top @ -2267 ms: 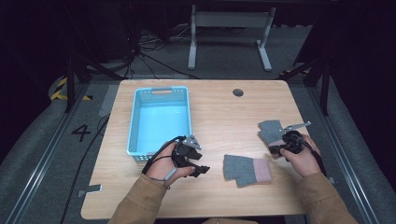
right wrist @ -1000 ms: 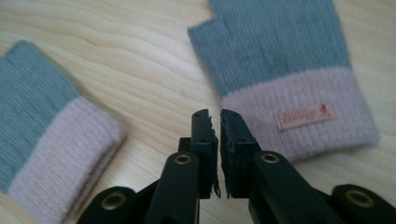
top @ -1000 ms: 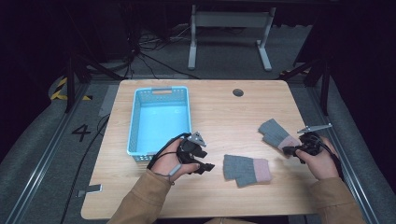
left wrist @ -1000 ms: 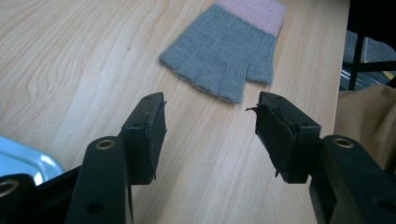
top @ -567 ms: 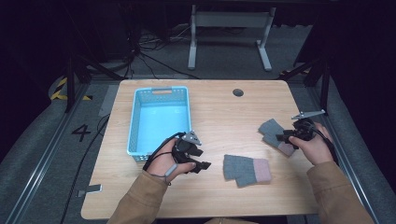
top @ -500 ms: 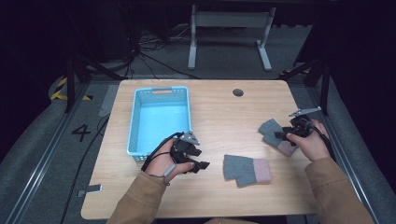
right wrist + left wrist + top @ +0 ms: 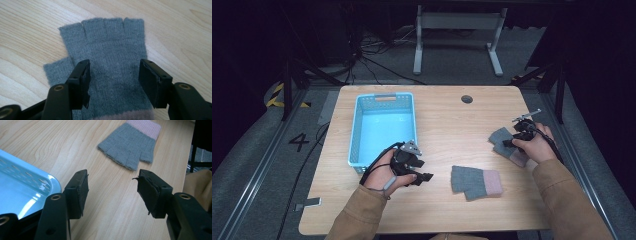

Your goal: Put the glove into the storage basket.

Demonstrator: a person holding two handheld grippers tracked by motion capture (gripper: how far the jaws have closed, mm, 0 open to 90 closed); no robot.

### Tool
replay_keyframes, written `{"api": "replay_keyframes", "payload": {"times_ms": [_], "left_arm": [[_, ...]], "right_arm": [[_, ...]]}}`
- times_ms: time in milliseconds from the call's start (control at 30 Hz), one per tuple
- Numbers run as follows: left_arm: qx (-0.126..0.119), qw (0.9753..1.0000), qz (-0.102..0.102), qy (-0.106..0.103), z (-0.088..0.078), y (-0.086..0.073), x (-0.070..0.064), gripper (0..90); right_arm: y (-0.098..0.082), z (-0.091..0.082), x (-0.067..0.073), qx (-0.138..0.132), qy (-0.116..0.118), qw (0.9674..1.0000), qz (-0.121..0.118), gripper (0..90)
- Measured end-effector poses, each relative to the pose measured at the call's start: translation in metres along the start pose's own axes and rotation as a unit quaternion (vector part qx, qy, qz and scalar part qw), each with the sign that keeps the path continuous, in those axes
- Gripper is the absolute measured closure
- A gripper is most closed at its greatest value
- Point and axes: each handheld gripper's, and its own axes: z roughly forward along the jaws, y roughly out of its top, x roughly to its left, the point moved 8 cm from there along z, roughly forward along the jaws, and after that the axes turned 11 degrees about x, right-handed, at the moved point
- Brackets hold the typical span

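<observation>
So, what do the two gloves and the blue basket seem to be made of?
Glove under the right gripper: knitted yarn, probably wool or acrylic; fine ribs and a fuzzy matt grey surface show, with a pink cuff. Second glove: the same grey knit with a pink cuff. Blue basket: likely moulded plastic; its smooth floor reflects light and its walls have rows of small holes.

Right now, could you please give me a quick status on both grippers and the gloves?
Right gripper just opened, jaws astride the grey knitted fingerless glove, not pinching. Left gripper open, nothing held, beside the light blue plastic basket. Second grey glove with pink cuff lies untouched. Nothing in the way.
</observation>
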Motion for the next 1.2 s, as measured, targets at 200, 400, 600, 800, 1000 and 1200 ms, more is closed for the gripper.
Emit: {"api": "replay_keyframes", "payload": {"times_ms": [200, 400, 600, 800, 1000, 1200], "left_arm": [[0.001, 1.0000, 0.000, 0.000, 0.000, -0.001, -0.001, 42.9], [0.003, 1.0000, 0.001, -0.001, 0.000, -0.001, -0.001, 42.8], [0.002, 1.0000, 0.002, -0.002, 0.000, -0.001, -0.002, 42.8], [-0.001, 1.0000, 0.000, -0.001, -0.001, -0.001, 0.000, 42.9], [-0.002, 1.0000, 0.001, -0.001, -0.001, 0.000, -0.002, 42.9], [-0.002, 1.0000, 0.001, -0.002, -0.002, 0.000, -0.002, 42.9]], "right_arm": [[-0.003, 0.004, 0.003, 0.017, 0.013, 0.9998, 0.006, 48.1], [-0.004, 0.003, 0.003, 0.020, 0.025, 0.9993, 0.017, 65.6], [-0.004, 0.002, 0.006, 0.022, 0.029, 0.9991, 0.020, 79.9], [-0.003, -0.011, 0.009, 0.007, 0.043, 0.9988, 0.023, 80.7], [-0.003, -0.033, 0.013, -0.015, 0.048, 0.9986, 0.015, 80.5], [-0.001, -0.056, 0.026, -0.034, 0.055, 0.9979, -0.009, 80.1]]}}
